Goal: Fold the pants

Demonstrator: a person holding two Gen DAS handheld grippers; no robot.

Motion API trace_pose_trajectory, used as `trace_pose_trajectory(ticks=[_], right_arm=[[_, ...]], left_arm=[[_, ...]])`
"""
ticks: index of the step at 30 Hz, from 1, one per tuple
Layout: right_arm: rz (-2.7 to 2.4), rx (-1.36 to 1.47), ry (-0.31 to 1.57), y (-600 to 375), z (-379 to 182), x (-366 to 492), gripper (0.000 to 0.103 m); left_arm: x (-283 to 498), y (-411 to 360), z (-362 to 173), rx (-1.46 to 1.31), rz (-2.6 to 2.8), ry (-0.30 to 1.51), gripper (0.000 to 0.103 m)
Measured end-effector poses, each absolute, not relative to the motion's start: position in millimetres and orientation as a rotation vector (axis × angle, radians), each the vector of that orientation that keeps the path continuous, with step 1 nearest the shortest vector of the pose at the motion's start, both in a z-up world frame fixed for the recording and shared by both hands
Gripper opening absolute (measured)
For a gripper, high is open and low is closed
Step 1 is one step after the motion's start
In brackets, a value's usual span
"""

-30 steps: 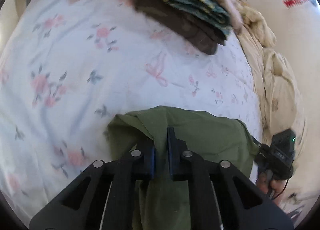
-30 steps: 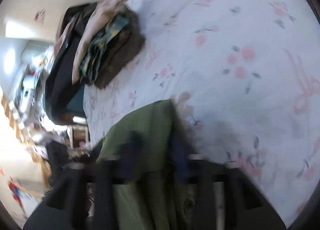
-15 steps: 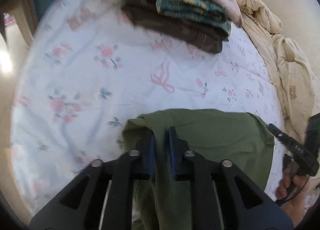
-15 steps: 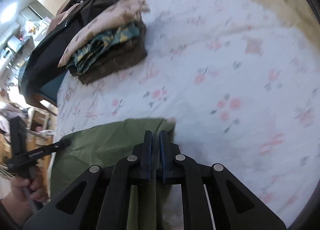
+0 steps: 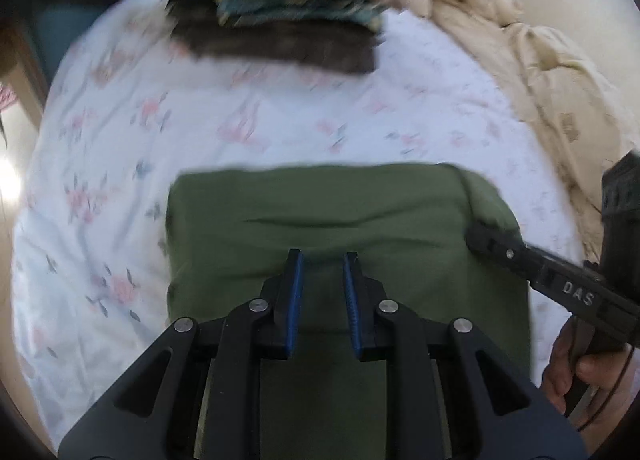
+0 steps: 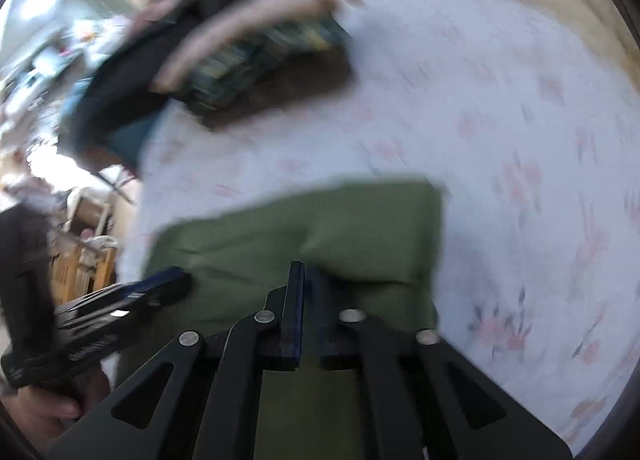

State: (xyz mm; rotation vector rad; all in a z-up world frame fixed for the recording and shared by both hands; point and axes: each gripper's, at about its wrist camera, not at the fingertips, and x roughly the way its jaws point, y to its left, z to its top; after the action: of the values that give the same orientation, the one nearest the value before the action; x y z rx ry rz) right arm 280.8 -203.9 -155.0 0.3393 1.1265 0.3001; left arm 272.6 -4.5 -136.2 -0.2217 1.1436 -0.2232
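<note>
Left wrist: green pants [image 5: 340,220], smooth folded rectangle, flat on floral sheet [image 5: 120,148]. Left gripper [image 5: 322,260] jaws slightly apart, nothing between them, above the cloth. Right gripper [image 5: 486,238] tip at the pants' right edge. Cream quilt [image 5: 540,60] only here.

Right wrist, blurred: right gripper [image 6: 306,272] jaws together, grip unclear. Stacked clothes [image 6: 256,68] behind.

The olive-green cloth pants [image 5: 320,212] lie folded into a flat, nearly square packet on the near part of the flowered bedsheet [image 5: 120,164].
</note>
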Motion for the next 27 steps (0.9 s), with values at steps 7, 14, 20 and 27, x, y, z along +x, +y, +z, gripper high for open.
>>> trace_pose_trajectory(ticks=[7,14,20,27], right_arm=[[0.257,0.168,1.129,-189.4,-179.9,277.8,0.000],[0.310,0.276,1.183,-196.9,-150.2,268.3,0.007],[0.347,0.297,1.179,-178.1,-121.2,230.2,0.007],[0.290,0.239,1.272,-168.8,-157.4,202.6,0.003]], left_arm=[[270.8,-9.0,-167.8,-0.121,-0.198,1.156,0.018],[253.7,-12.8,-141.7,-0.098,-0.140,1.137,0.017],[225.3,-9.9,-124.9,-0.126,-0.140,1.119,0.017],[216.1,-22.1,-147.5,-0.048,-0.146,1.172,0.018]])
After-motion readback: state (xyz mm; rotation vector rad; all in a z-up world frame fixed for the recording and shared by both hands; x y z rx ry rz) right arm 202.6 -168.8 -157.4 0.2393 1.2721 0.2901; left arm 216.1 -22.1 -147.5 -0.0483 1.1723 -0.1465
